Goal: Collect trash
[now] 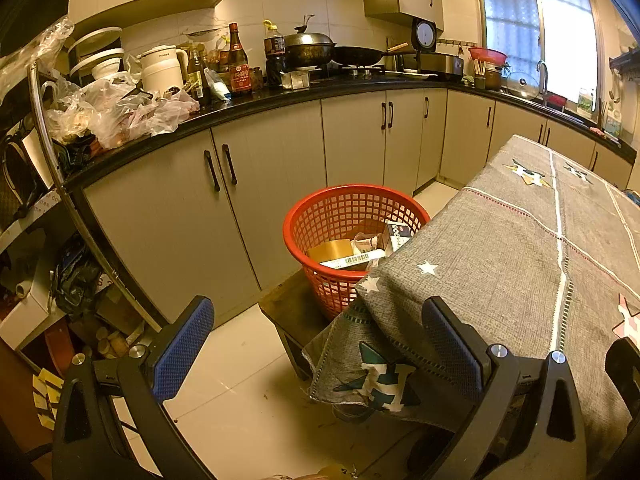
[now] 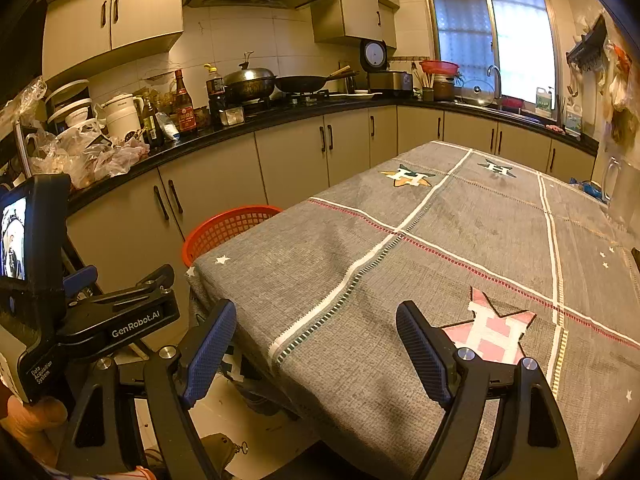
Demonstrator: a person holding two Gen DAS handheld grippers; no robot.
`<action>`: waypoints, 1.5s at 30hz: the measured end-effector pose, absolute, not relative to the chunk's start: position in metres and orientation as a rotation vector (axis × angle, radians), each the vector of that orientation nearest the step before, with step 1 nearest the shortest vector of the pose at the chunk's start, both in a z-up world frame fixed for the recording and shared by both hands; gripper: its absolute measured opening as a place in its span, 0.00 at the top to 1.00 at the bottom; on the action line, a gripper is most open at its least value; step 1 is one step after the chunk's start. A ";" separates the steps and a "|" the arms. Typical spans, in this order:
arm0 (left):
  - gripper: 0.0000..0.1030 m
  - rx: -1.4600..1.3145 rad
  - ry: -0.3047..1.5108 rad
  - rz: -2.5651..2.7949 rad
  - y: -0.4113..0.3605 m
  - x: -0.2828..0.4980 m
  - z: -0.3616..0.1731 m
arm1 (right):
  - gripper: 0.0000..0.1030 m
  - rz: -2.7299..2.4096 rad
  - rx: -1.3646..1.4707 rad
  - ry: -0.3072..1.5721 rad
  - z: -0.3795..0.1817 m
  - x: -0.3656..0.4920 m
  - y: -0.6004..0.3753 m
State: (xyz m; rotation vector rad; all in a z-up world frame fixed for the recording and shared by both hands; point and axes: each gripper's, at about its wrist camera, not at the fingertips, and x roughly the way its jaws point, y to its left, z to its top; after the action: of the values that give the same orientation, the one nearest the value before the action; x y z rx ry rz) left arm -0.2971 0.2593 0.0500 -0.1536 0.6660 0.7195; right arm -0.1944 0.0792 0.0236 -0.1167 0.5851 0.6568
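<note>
Your left gripper [image 1: 316,356] hangs with its jaws spread wide and nothing between them, over the near corner of the tabletop [image 1: 520,248] where the grey cloth droops toward the floor. Your right gripper [image 2: 316,354] is likewise released and empty, its jaws straddling the near edge of that same cloth. No loose trash shows on the cloth in either view; the trash you can see already lies in the one red basket [image 1: 304,216], which stands on a low dark stool just beyond the table's corner, ahead of the left jaws and a little to their right. Inside it you can count a brown tape roll [image 1: 334,250], a white box with a barcode [image 1: 352,260], lying long-ways across the basket, and a small dark-and-white carton [image 1: 398,234] standing tilted against the far wall; crumpled paper sits between them. Your left hand is the nearer one to the basket; from the right wrist only a slice of its rim shows past the table edge. Farther off, a heap of plastic bags [image 1: 116,112] lies on the kitchen counter at left, probably the next trash to fetch.
</note>
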 end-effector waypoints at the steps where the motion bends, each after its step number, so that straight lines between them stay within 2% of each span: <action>1: 0.00 -0.153 0.665 0.720 0.260 -0.298 0.050 | 0.16 0.657 -0.117 0.583 0.024 -0.195 0.079; 45: 0.00 -0.098 0.613 0.642 0.244 -0.324 0.049 | 0.15 0.542 -0.181 0.626 0.019 -0.200 0.092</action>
State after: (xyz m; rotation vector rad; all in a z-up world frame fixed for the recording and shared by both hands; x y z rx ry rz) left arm -0.3239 0.2440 0.0487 -0.0984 0.6126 0.6418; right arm -0.1999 0.0920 0.0192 -0.1812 0.6259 0.5420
